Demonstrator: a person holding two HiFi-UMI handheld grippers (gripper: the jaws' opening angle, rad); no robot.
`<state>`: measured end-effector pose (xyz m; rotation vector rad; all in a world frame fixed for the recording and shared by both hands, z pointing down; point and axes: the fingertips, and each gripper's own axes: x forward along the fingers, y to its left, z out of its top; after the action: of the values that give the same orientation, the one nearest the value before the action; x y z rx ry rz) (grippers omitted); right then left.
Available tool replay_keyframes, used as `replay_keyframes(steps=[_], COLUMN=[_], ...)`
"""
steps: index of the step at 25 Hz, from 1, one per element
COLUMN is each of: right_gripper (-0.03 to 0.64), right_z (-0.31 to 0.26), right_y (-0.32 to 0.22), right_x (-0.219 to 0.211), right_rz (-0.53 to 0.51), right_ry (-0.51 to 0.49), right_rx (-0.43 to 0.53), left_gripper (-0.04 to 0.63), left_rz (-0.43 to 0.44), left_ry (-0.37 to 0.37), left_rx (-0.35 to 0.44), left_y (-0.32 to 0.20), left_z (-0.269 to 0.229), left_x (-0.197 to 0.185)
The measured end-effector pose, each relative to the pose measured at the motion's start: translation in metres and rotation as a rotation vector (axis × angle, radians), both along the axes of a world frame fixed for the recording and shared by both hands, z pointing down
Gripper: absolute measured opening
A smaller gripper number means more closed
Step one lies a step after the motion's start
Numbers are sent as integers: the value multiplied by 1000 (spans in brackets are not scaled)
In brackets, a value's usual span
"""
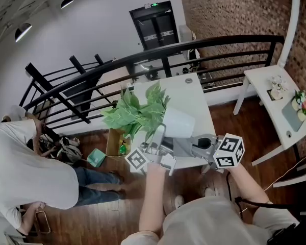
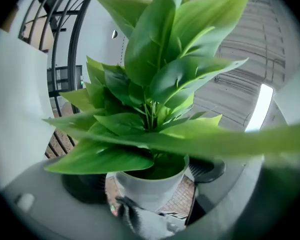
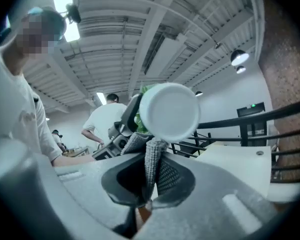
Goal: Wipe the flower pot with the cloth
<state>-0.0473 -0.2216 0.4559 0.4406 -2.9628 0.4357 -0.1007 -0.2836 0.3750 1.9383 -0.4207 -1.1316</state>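
Note:
The white flower pot (image 1: 177, 121) with its green leafy plant (image 1: 135, 111) hangs tilted above the white table (image 1: 196, 98). My left gripper (image 1: 159, 139) is shut on the pot; in the left gripper view the pot (image 2: 151, 188) sits between the jaws under broad leaves (image 2: 165, 84). My right gripper (image 1: 196, 146) is shut on a grey knitted cloth (image 1: 182, 147). In the right gripper view the cloth (image 3: 151, 159) rises from the jaws (image 3: 147, 186) and touches the pot's round base (image 3: 170, 111). A bit of the cloth (image 2: 140, 220) shows below the pot.
A black metal railing (image 1: 143, 60) runs behind the table. A person in a white shirt (image 1: 25, 172) bends at the left beside bags on the wooden floor. A second white table (image 1: 275, 101) with small items stands at the right, by a brick wall.

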Motion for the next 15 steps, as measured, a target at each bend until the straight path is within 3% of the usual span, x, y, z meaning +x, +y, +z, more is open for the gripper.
replay_keyframes(steps=[6,10,15], right_gripper=[-3,-3,-3], right_z=[-48,-83,-104], right_y=[14,4,-40], right_x=[-2,18,56], right_rz=[33,73,222], right_ry=[13,-86,-208], right_rx=[148,191,164], left_gripper=[515,515,515], left_rz=[-21,5,68], left_ry=[-45,-19,-13], left_rx=[-10,-24,10], left_y=[6,9,21], left_z=[11,14,6], left_x=[-10,-11,1])
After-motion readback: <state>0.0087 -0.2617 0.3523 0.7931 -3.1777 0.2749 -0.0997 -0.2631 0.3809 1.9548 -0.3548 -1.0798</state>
